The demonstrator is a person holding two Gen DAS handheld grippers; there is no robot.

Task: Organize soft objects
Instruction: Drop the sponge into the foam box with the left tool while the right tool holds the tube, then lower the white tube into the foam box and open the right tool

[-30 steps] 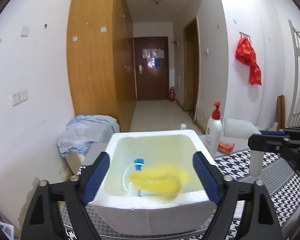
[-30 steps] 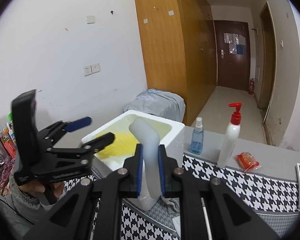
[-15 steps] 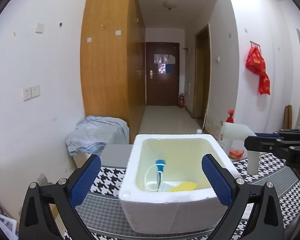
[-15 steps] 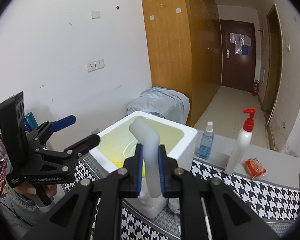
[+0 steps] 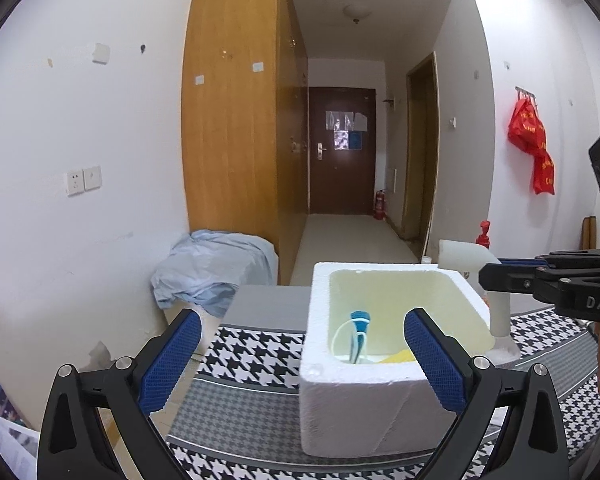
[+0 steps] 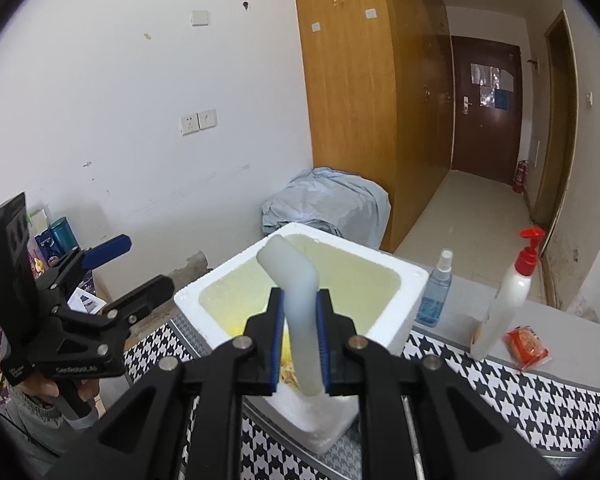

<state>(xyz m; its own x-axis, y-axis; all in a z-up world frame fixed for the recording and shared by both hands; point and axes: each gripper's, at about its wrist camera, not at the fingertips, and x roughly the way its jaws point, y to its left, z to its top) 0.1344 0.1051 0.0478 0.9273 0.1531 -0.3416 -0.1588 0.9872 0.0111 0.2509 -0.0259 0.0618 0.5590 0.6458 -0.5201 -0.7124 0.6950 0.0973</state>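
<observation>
- Between the right gripper's (image 6: 299,350) blue pads, at the six o'clock edge of the right wrist view, a pale bent tube (image 6: 296,312) is pinched; the jaws are nearly closed on its lower leg.
- That tube's long axis runs upright through the pads, then kinks toward eleven o'clock, so its free end hangs over the mouth of the foam box (image 6: 384,334).
- From the held tube, the box opening lies at twelve o'clock and directly beyond the fingers; the near rim is touching or just behind the tube in this view, and I cannot say which.
- The left gripper (image 5: 300,360) stands fully open with nothing between its pads; in the right wrist view it sits at nine o'clock, well apart from the box, with a hand (image 6: 66,390) on its grip.
- Seen from the left wrist, the box is at one o'clock from the open jaws, and the right gripper reaches in from three o'clock.
- Inside the box, a blue-capped item with a looped white cord (image 5: 356,334) stands near the middle, and a yellow soft thing (image 5: 398,357) lies on the floor at five o'clock; it is mostly hidden by the rim.
- The right hand is the nearer one, and I judge the coming move turns on carrying the tube forward over the rim before releasing it.
- A spray bottle (image 6: 436,292) and a pump bottle (image 6: 508,298) stand at two o'clock of the box, clear of that path.
</observation>
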